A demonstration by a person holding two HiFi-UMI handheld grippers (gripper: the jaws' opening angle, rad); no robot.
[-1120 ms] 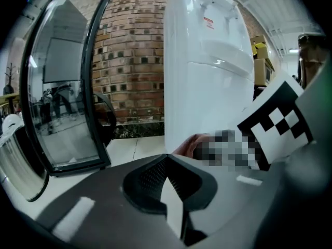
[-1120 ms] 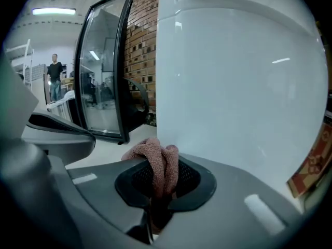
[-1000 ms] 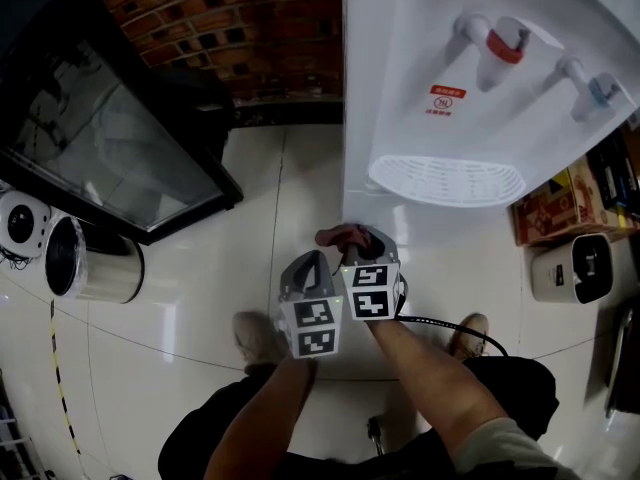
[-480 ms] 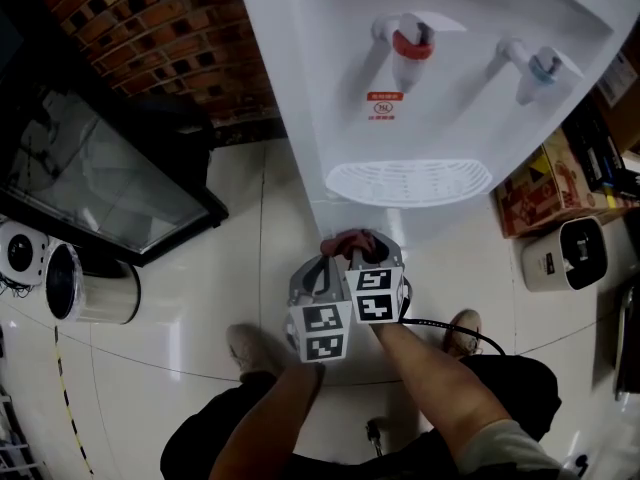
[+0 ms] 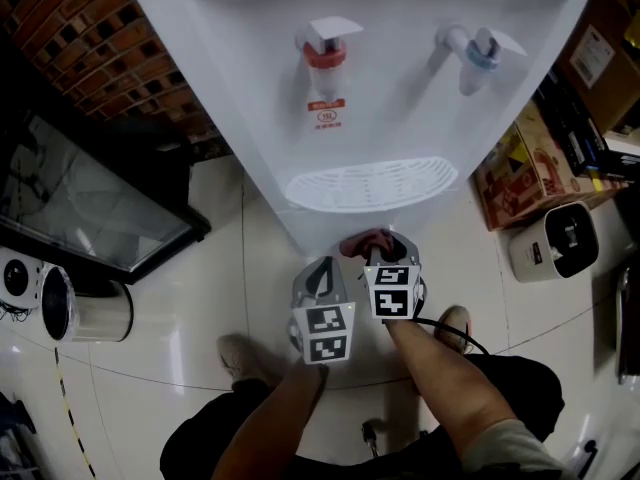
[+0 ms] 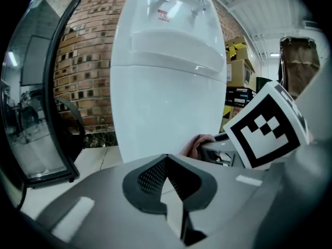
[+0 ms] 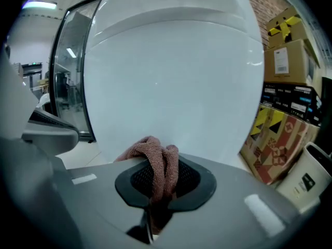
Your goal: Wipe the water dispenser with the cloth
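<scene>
The white water dispenser (image 5: 400,118) stands in front of me, with a red tap (image 5: 325,53), a blue tap (image 5: 478,48) and a slotted drip tray (image 5: 370,185). My right gripper (image 5: 385,250) is shut on a reddish-brown cloth (image 5: 362,242), which is bunched against the dispenser's lower front panel just below the tray. In the right gripper view the cloth (image 7: 155,157) hangs folded between the jaws of the gripper (image 7: 158,178), close to the dispenser's white panel (image 7: 176,77). My left gripper (image 5: 322,268) hovers beside it, shut and holding nothing (image 6: 165,162).
A dark glass-door cabinet (image 5: 90,208) stands on the left before a brick wall (image 5: 100,38), with a white cylindrical bin (image 5: 85,308) nearby. Cardboard boxes (image 5: 520,183) and a small white appliance (image 5: 555,238) crowd the right. The person's shoes (image 5: 240,353) are on the glossy tile floor.
The head view has swung, so the dispenser's taps and tray now sit nearer the middle of the picture. The right gripper with the cloth has shifted slightly right along the lower panel.
</scene>
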